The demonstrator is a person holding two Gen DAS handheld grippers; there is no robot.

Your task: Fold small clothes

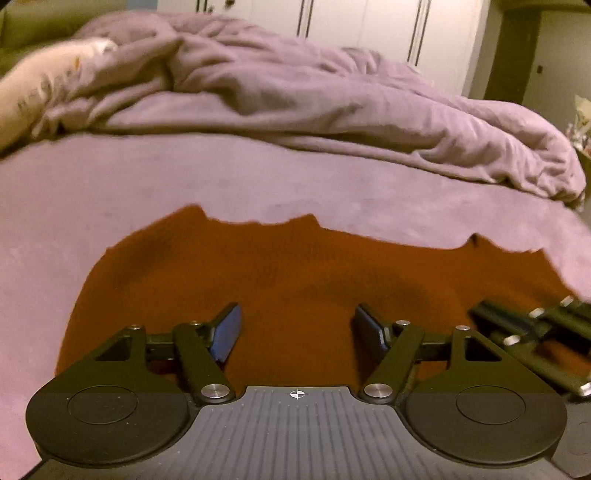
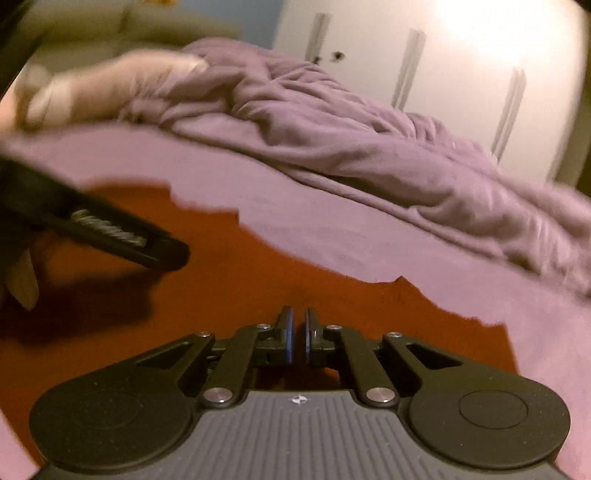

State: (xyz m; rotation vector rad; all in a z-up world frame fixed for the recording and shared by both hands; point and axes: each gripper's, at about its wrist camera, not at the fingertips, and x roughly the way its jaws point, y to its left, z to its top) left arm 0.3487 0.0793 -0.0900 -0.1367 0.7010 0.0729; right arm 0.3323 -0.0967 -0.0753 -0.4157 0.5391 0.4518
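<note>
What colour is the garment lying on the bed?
The garment is plain rust orange, no pattern visible; the left wrist view shows it best.

A bed [image 1: 110, 192] covered by a smooth mauve sheet fills the middle of both views. A crumpled mauve duvet [image 1: 295, 99] lies heaped across the upper half, running from upper left down to the right edge. A pale pillow [image 1: 40, 92] with faint printed marks, blurred, sits at the upper left, touching the duvet. White wardrobe doors [image 1: 369, 26] with long vertical handles stand behind the bed along the top. A dark doorway [image 1: 513, 55] shows at the upper right of the left wrist view.
</note>
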